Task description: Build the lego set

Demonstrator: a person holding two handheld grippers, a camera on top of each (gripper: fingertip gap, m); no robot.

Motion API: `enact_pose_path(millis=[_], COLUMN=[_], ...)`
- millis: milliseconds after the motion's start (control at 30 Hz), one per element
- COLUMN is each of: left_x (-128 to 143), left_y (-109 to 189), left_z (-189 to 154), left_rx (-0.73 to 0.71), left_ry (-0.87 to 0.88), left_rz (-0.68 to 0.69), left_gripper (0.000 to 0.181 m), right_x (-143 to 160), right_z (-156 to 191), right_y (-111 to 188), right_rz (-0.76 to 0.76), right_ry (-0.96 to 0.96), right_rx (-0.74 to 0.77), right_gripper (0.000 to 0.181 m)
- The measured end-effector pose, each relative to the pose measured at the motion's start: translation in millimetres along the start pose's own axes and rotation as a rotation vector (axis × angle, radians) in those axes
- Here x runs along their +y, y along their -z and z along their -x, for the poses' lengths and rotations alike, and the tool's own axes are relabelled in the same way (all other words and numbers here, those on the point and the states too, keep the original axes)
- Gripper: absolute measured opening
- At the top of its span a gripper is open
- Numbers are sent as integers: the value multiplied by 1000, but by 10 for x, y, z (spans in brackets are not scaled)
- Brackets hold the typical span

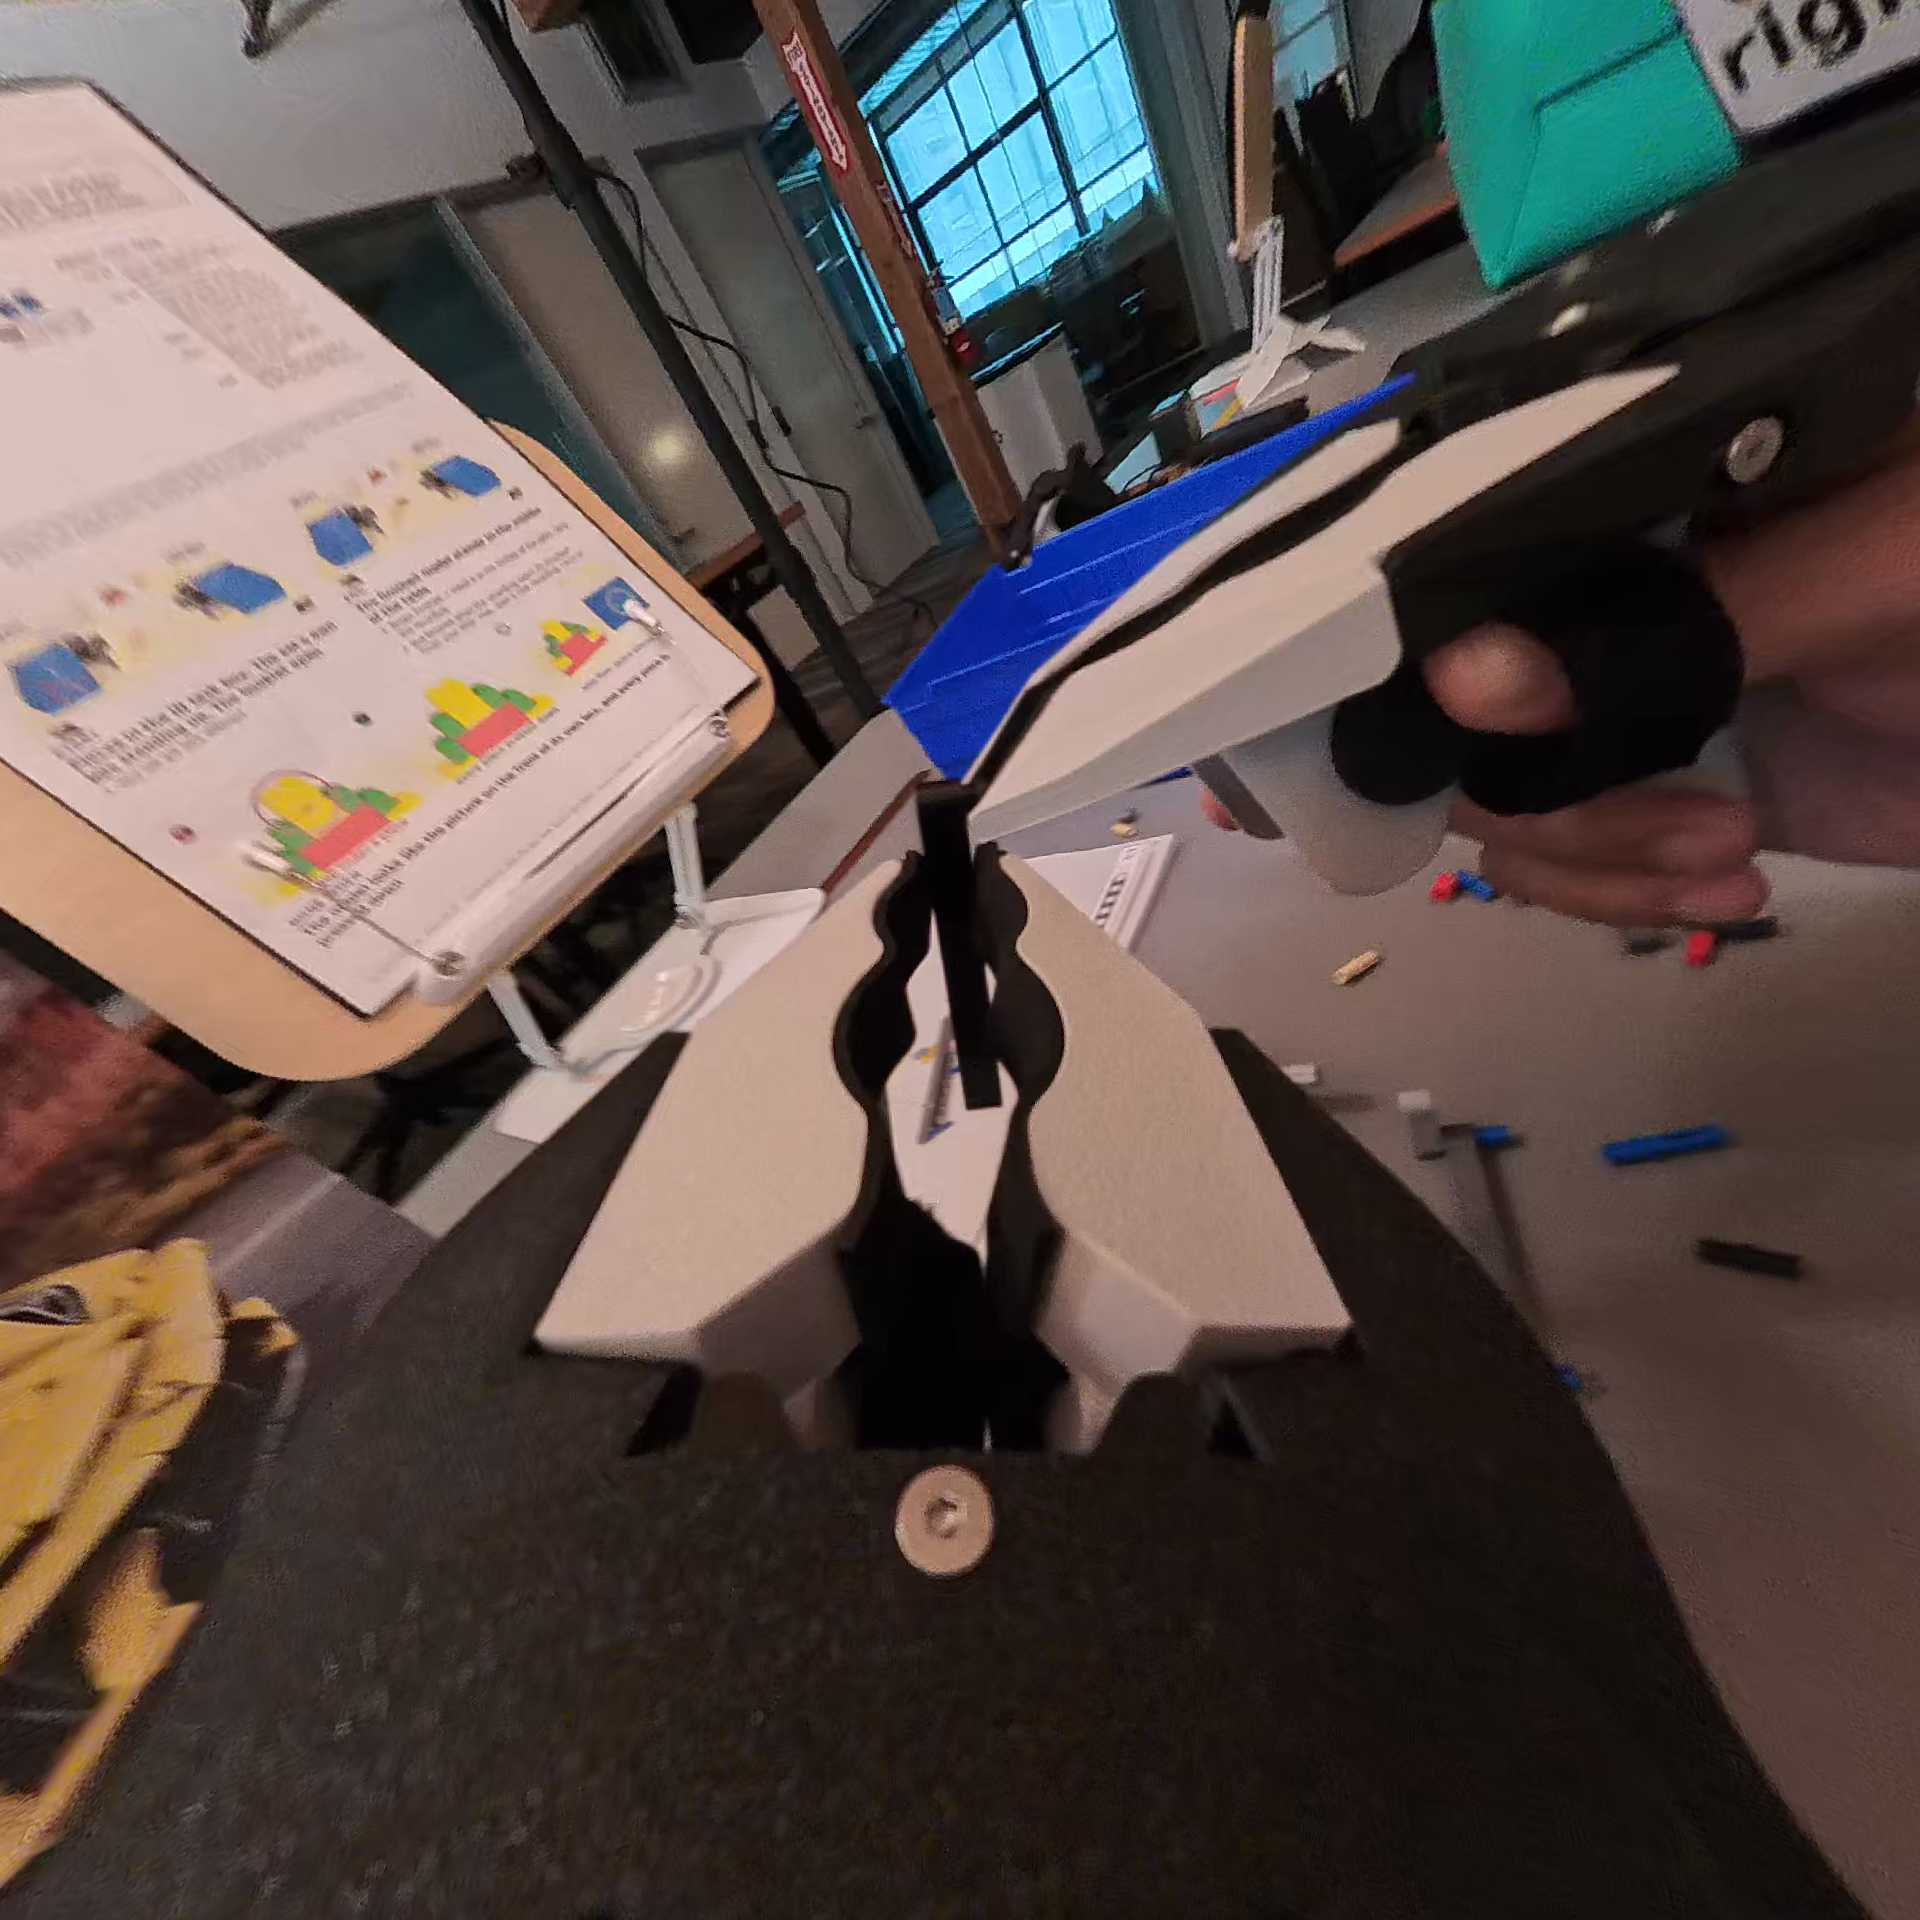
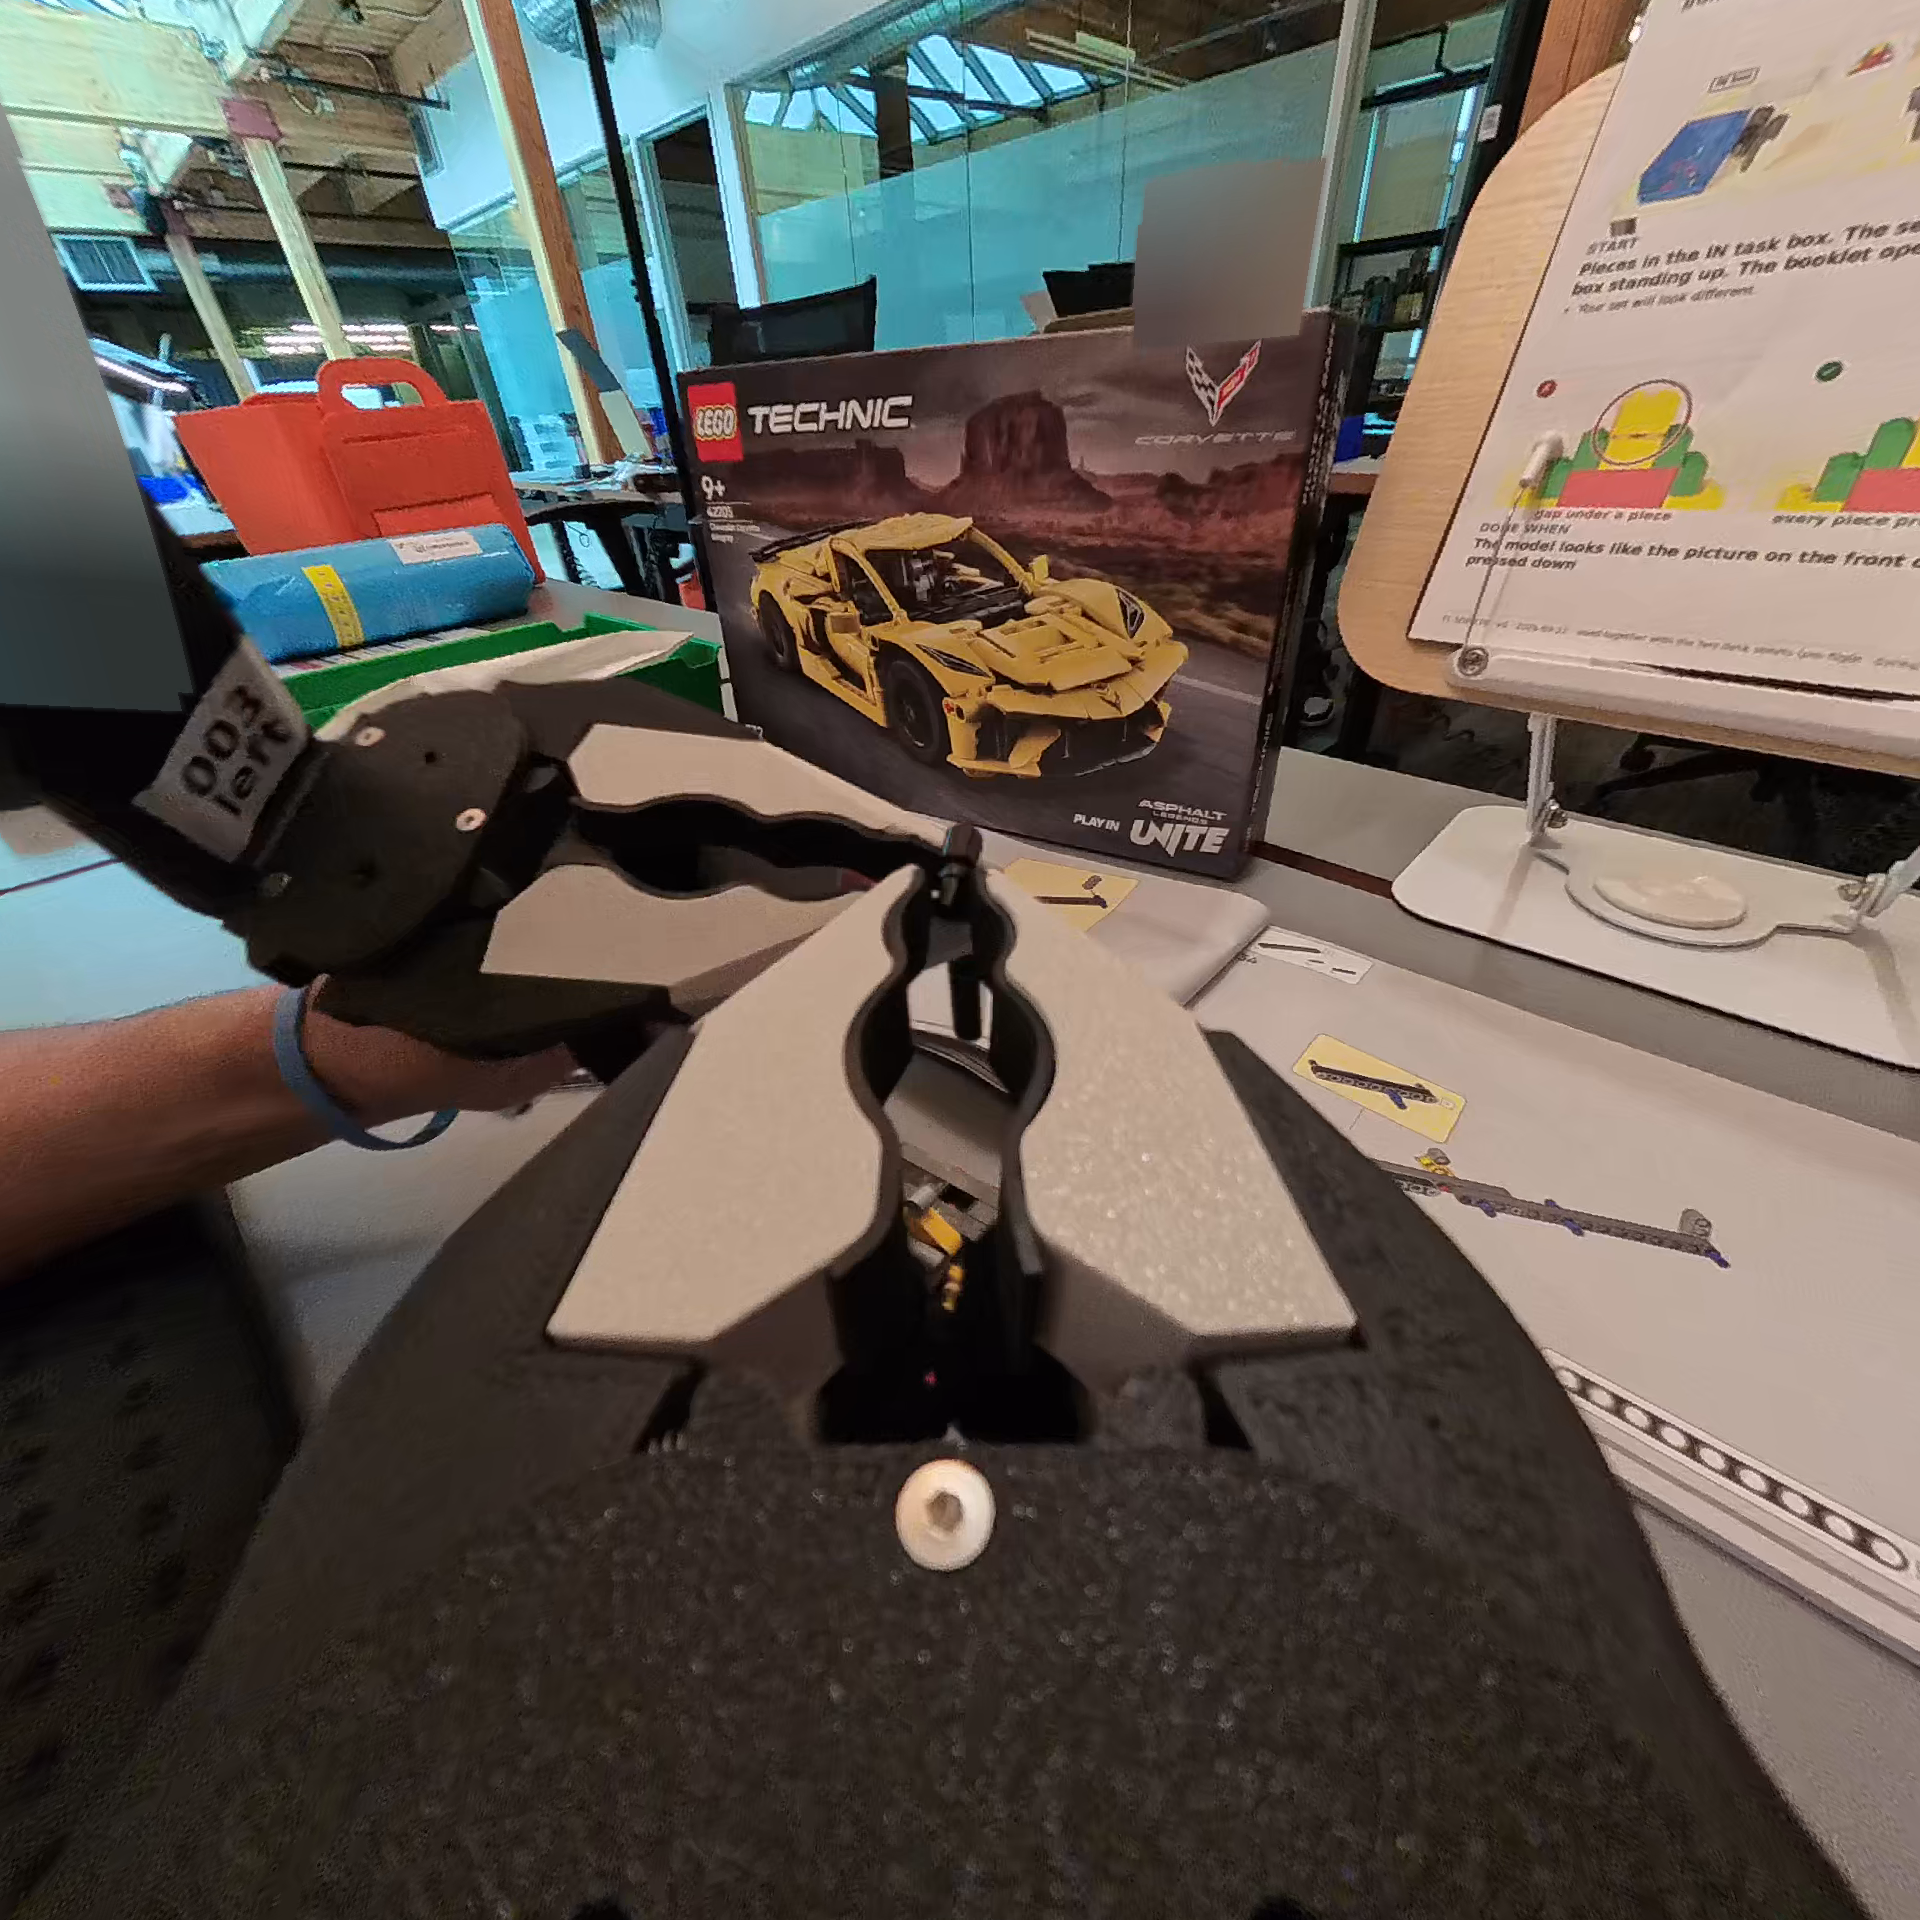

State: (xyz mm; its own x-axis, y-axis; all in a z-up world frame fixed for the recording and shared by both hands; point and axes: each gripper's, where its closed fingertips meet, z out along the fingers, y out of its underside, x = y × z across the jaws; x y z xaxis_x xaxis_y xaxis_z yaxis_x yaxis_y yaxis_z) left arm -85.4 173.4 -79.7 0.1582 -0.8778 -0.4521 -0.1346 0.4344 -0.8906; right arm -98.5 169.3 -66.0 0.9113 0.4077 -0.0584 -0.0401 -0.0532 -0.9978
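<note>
My left gripper (image 1: 951,868) is shut on a long thin black bar (image 1: 964,987), which runs back between its fingers towards the camera. My right gripper (image 1: 961,779) comes in from the upper right, and its tips meet the bar's top end. In the right wrist view my right gripper (image 2: 948,883) is shut on a small black piece with a short black rod (image 2: 966,997) hanging in its gap. My left gripper (image 2: 961,840) comes in from the left, tip to tip with it. I cannot tell whether bar and rod are joined.
The set's box (image 2: 997,592) stands behind the grippers. An instruction board on a white stand (image 1: 343,582) is at the left, with a blue bin (image 1: 1091,592) behind. An open booklet (image 2: 1558,1195) lies on the grey table. Several loose pieces (image 1: 1662,1143) lie at the right. Both grippers' tips are close together, under 4 cm apart.
</note>
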Motion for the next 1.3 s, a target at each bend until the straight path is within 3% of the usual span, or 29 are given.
enact_pose_path(millis=[133,267,333,433,900,1000,1067,1167,1300], left_x=[-38,-223,-276,-308,-298,-230,-167,-153,-203], left_y=[15,121,155,181,191,134,104,102,108], left_z=[-65,-295,-341,-380,-430,-359,-264,-110,-41], left_rx=[129,375,425,460,434,437,411,393,410], left_ry=[203,370,406,416,320,419,489,615,762], left_rz=[-42,-133,-167,-184,-171,-147,-141,-172,-219], left_gripper=[6,7,6,7,7,7,7,7,6], right_x=[-95,-201,-190,-141,-98,-77,-123,-90,239], right_z=[67,223,329,358,364,289,250,140,219], right_y=[70,184,235,247,242,176,186,162,28], right_rz=[-42,-78,-34,9,-99,-62,-119,-178,-22], right_ry=[-43,-76,-116,-126,-137,-252,-314,-382,-293], right_rx=[-153,-426,-563,-626,-675,-663,-673,-624,-552], right_gripper=[23,34,34,27,15,16,36,41,42])
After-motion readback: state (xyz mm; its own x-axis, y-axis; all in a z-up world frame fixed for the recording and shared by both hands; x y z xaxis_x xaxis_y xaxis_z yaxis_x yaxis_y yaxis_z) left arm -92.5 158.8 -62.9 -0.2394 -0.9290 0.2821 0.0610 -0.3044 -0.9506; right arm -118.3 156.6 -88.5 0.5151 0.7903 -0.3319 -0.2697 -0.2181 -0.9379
